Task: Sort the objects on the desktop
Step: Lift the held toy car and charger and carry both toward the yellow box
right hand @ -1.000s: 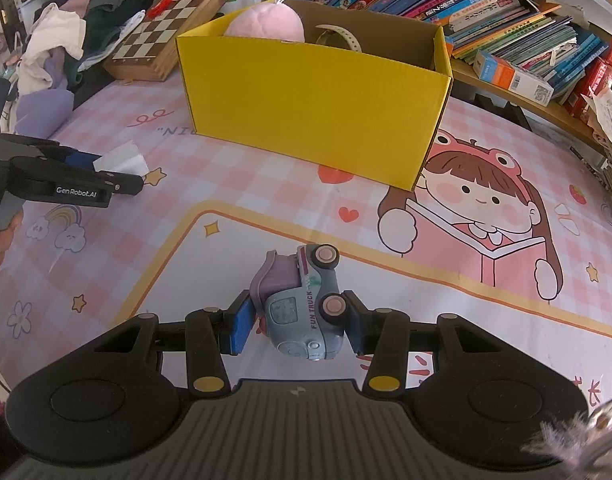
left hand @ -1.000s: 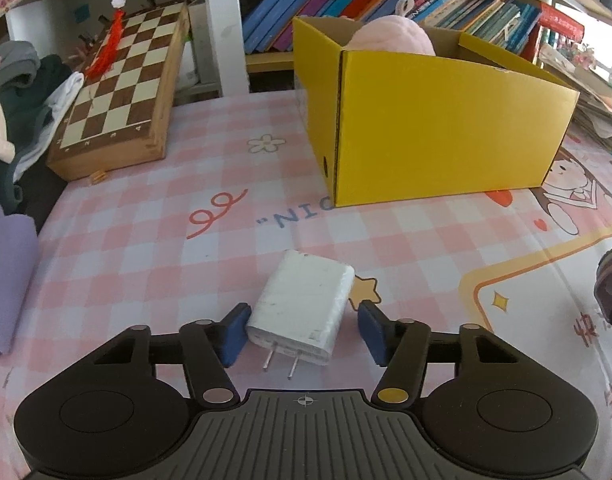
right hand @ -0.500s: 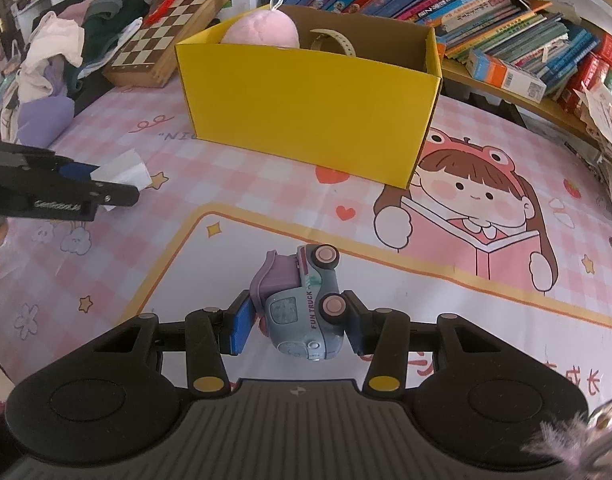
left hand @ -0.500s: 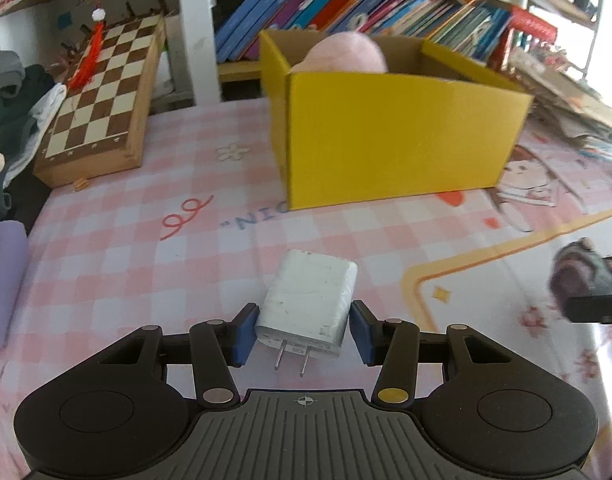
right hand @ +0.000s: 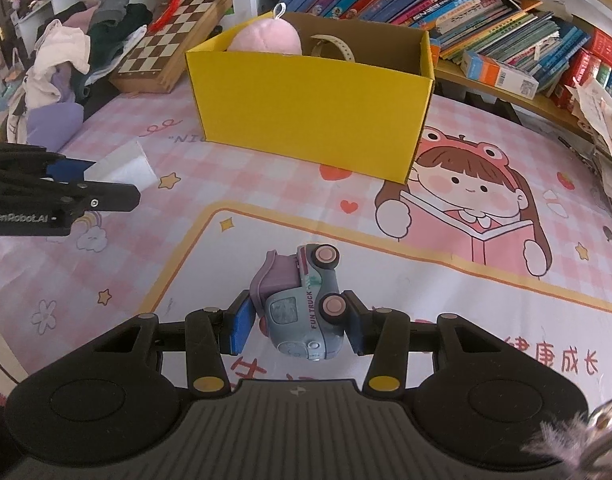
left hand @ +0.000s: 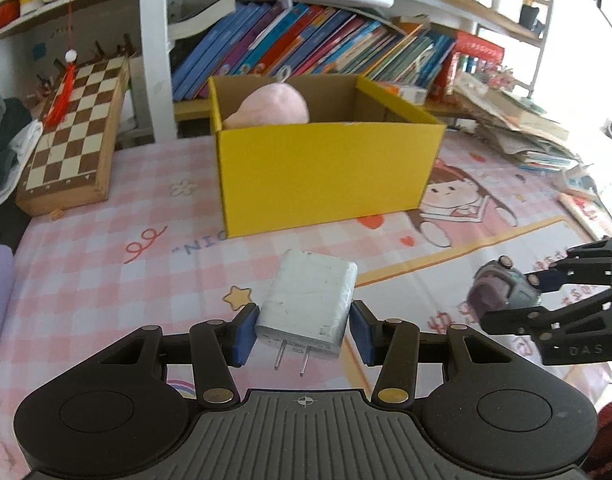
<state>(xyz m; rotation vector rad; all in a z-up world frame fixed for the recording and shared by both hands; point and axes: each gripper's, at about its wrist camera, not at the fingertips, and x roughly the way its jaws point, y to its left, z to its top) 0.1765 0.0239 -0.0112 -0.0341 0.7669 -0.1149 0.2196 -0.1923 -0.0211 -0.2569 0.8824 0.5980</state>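
you're mid-carry: left gripper (left hand: 302,334) clamped on the white charger (left hand: 307,304), right gripper (right hand: 298,326) on the toy truck (right hand: 302,304). next, reach over the yellow box (left hand: 325,176), upper centre.

The toy truck (right hand: 302,304) carries the words "FUN TRUCK" along its side. The left gripper (right hand: 106,190), seen from the right wrist camera, is printed "GenRobot.AI" in white on its black body. The pink checked table mat (left hand: 106,264) shows the letters "NIC" upside down, plus red Chinese characters reading 健康成长.
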